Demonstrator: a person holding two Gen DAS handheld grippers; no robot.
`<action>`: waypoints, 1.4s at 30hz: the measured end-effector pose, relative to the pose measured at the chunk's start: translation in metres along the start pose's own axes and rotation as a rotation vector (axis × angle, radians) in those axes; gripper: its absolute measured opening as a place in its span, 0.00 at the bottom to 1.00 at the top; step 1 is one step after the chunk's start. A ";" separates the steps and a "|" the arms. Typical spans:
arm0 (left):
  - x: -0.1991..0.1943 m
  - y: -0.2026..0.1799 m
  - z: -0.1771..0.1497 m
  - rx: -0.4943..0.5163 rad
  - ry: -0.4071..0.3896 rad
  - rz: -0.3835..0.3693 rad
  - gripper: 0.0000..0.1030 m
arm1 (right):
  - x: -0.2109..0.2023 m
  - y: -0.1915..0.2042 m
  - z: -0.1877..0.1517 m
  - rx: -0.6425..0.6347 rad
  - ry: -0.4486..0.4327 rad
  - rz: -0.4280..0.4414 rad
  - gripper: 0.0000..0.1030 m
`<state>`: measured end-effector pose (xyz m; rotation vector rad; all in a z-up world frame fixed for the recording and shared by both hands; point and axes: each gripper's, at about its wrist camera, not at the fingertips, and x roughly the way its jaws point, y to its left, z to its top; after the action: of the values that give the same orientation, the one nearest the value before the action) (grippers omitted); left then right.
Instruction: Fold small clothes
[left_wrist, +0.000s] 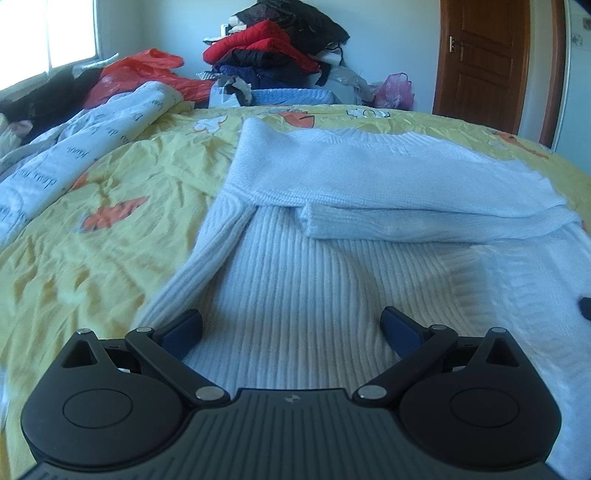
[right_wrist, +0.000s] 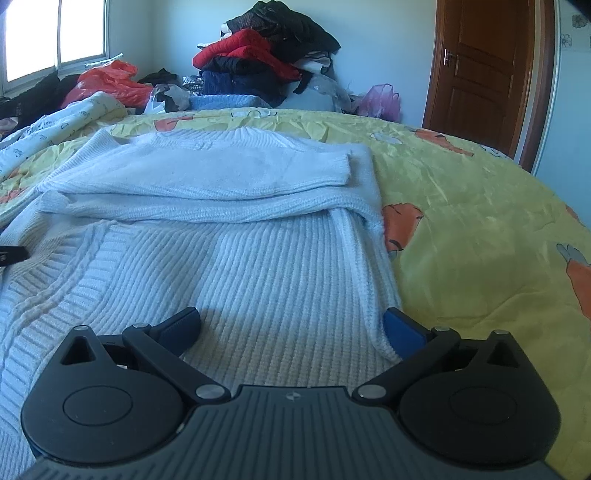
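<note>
A: We have the white ribbed knit sweater (left_wrist: 295, 266) spread on the yellow carrot-print bedsheet (left_wrist: 92, 229), with both sleeves already crossed over the chest. What do we need for the next fold, do we think?

B: Judging by how it lies, the hem end nearest us is next, brought up towards the collar. To do that well we take both bottom corners together, pinch only the hem layers and not the sheet, and lift evenly so the ribs stay straight and the sleeves don't slide off.

A: How do the jaws stand?

B: On the left gripper (left_wrist: 291, 328) they are spread wide with nothing between them but the sweater's body lying beneath. The right gripper (right_wrist: 291, 328) is the same: wide apart, gripping nothing.

A: And the sweater relative to each?

B: Ahead of the left jaws the ribbed body runs straight out; its left side edge passes just outside the left finger (left_wrist: 184, 328), and the folded sleeve cuff (left_wrist: 314, 221) lies well ahead, slightly right of centre. At the right jaws the garment's right edge runs down to the right finger (right_wrist: 402, 332); whether it touches we cannot tell. The bare sheet is beyond that finger.

A: So each gripper sits near its own side edge.

B: Yes. We'd slide outward slightly so each edge falls between the jaws before closing.
</note>
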<state>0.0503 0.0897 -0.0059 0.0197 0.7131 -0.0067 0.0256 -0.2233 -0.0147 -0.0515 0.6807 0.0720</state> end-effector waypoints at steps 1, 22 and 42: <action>-0.007 0.001 -0.003 -0.014 0.000 -0.006 1.00 | 0.000 0.000 0.000 0.001 0.000 0.001 0.99; -0.026 -0.003 -0.043 0.035 -0.042 -0.032 1.00 | -0.045 0.012 -0.030 0.022 0.002 0.048 1.00; -0.059 -0.006 -0.072 0.041 -0.046 -0.010 1.00 | -0.053 0.019 -0.045 0.010 -0.018 0.028 0.99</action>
<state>-0.0413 0.0849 -0.0215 0.0547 0.6671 -0.0314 -0.0452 -0.2098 -0.0173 -0.0316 0.6640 0.0959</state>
